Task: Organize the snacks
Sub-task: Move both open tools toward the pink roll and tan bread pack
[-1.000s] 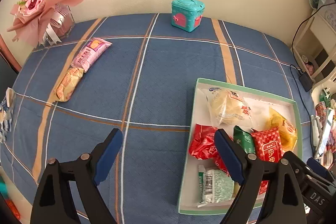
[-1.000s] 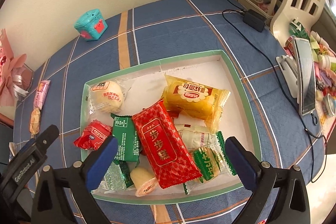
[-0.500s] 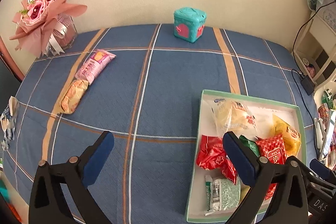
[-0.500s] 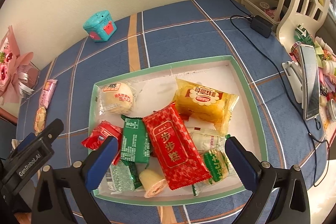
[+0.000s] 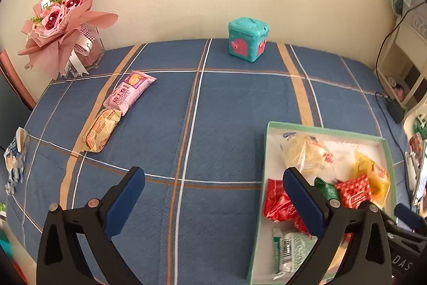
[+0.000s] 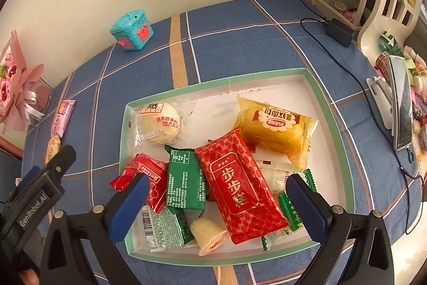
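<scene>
Left wrist view only: two wrapped snacks lie on the blue plaid cloth of the desk (image 5: 226, 124), well ahead and left of the left gripper (image 5: 213, 194). They are a pink oblong packet (image 5: 129, 94) and, touching its near end, a yellow-orange wrapped cake (image 5: 98, 130). A crumpled blue-white wrapper (image 5: 14, 156) sits at the far left edge. Left gripper wide open; its jaws have just been opening, with only bare cloth between them.

Right wrist view only: the full contents of the green-rimmed white cardboard tray (image 6: 333, 108), straight ahead of the right gripper (image 6: 218, 205). That gripper is open too and holds nothing, its jaws spread over the near end of the tray. Left to right in the tray: a small red crinkled packet (image 6: 144, 172), a round white bun in clear wrap (image 6: 160, 122), a dark green square packet (image 6: 185, 180), a long red patterned bar (image 6: 237, 188) and a yellow soft-bread packet (image 6: 277, 127). Under the left blue pad (image 6: 128, 207) lies a pale green barcoded packet (image 6: 165, 229), then a cream jelly cup (image 6: 208, 234). The red bar overlies a white packet and a green-edged one, both partly hidden.

Around: a pink paper flower bouquet (image 5: 61, 23) far left, a teal toy box with pink doors (image 5: 246, 39) by the wall, a black cable and adapter (image 6: 339, 31), and a phone on a white stand (image 6: 400, 108) to the right.

Count: two snacks on the cloth, at least nine in the tray.
</scene>
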`<state>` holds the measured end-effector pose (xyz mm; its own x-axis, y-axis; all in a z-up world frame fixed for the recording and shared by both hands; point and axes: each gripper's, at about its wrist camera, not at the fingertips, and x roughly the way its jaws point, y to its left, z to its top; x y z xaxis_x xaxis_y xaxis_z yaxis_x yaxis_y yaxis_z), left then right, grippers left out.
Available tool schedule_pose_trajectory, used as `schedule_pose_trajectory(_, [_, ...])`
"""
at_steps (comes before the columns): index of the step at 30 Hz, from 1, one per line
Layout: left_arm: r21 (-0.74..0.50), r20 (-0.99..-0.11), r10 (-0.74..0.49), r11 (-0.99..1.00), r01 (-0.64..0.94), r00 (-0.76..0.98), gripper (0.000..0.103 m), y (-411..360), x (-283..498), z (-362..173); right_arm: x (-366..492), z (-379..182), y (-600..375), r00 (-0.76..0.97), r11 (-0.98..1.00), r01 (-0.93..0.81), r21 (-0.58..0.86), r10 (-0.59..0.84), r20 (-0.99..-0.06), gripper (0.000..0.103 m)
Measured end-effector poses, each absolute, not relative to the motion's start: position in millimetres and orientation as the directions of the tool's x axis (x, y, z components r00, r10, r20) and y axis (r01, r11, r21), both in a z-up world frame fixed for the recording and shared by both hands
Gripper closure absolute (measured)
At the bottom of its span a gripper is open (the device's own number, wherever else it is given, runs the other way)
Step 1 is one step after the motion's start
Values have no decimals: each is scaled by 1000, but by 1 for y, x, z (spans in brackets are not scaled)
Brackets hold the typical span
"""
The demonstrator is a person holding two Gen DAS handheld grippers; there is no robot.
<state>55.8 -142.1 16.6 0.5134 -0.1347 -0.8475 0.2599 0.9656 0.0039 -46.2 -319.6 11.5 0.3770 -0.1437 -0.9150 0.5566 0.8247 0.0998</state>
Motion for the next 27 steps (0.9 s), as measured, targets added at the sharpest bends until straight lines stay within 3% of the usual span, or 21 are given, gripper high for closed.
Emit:
schedule_pose_trajectory(14, [-6,-865,-114,976,218,489,0,-104,68,16,-30,12,-297,353,846,533,-9,-232,-906,0])
schedule_pose_trajectory(27, [-29,-873,-135,974,226,470,0,-49,79,4,-24,22,-278,415,869,494,3,-232,-880,0])
